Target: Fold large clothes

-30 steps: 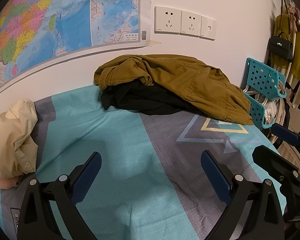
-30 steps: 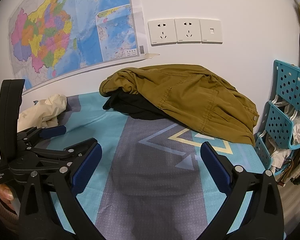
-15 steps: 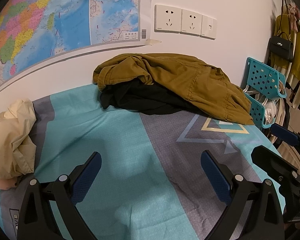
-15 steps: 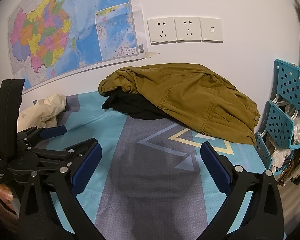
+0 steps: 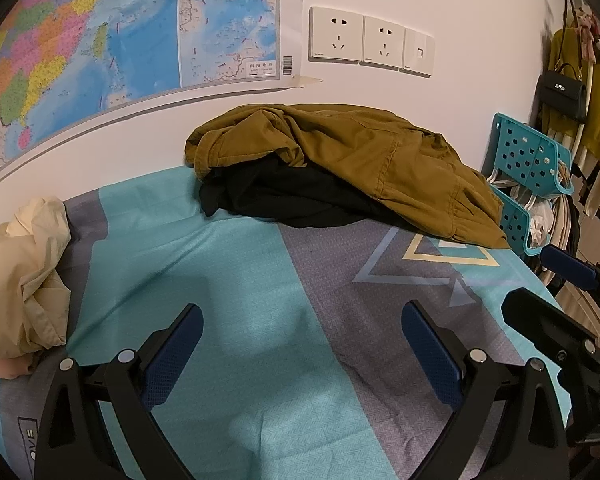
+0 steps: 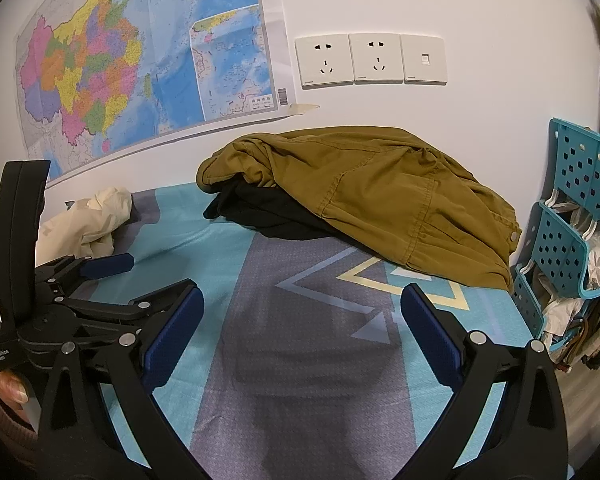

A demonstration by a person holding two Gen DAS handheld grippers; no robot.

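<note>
An olive-brown jacket [image 5: 360, 160] lies crumpled against the far wall on top of a black garment [image 5: 292, 196], both on the teal and grey bed sheet [image 5: 236, 288]. The pile also shows in the right wrist view: the jacket [image 6: 380, 196] over the black garment [image 6: 268, 212]. A cream garment [image 5: 24, 276] lies bunched at the left, also in the right wrist view [image 6: 88, 224]. My left gripper [image 5: 300, 344] is open and empty above the sheet, short of the pile. My right gripper [image 6: 300, 332] is open and empty, to the right of the left one.
A wall with a map [image 6: 140, 64] and sockets [image 6: 372, 60] bounds the bed's far side. A teal perforated rack [image 6: 572, 216] with clothes stands off the right edge. Hanging clothes and a black bag [image 5: 560, 92] are further right.
Both grippers have crept slightly toward the pile; the clothes have not moved and both grippers stay open.
</note>
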